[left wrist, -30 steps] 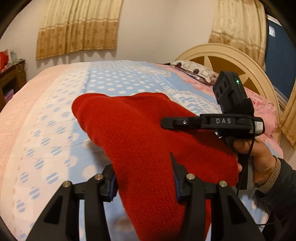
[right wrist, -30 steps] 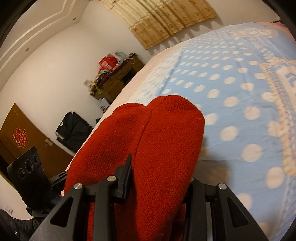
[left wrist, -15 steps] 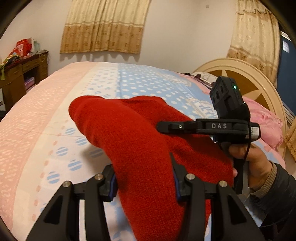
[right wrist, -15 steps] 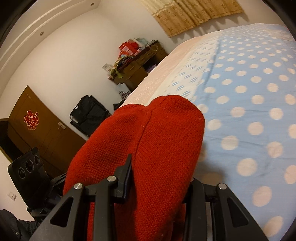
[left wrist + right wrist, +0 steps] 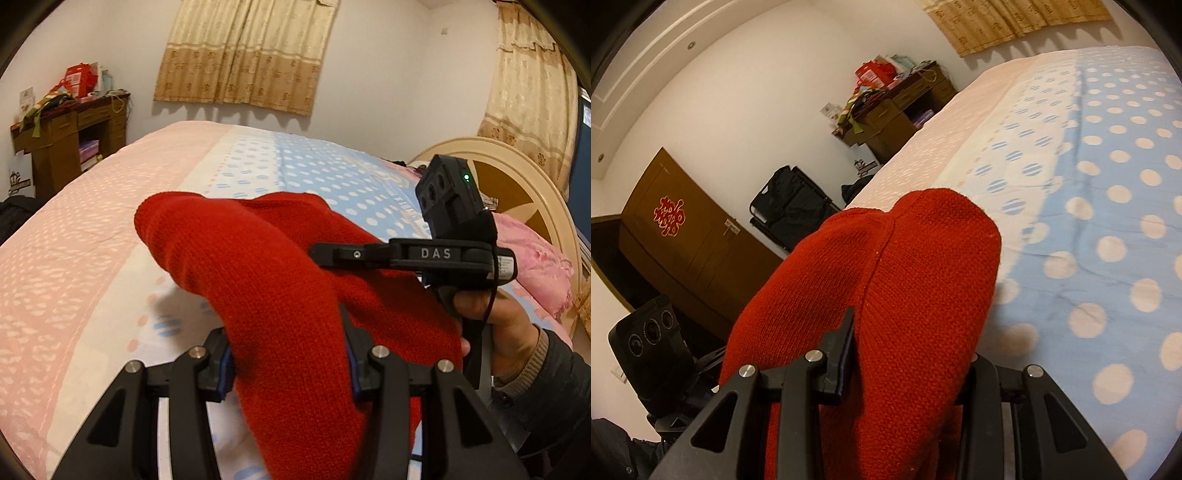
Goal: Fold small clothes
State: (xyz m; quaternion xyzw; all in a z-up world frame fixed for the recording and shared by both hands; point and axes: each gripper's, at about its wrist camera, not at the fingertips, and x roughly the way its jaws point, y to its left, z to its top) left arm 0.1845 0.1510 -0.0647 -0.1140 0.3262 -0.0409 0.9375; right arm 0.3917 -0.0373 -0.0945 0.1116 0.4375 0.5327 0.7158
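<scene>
Fingers (image 5: 352,354) gripping bedward-pointing red knit (image 5: 266,280)

White walls, beige curtains (image 5: 243,55), wooden desk (image 5: 70,136), dotted bed (image 5: 295,170).

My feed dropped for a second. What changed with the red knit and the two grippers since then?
Both grippers carried the red knit sideways over the bed, toward its pink edge and the desk side. Left gripper and right gripper stayed clamped on it; nothing was released.

Your right gripper (image 5: 325,254) is matte black, marked "DAS", with a green light and thin black cable; your dark sleeve (image 5: 546,398) has a tan knit cuff.
</scene>
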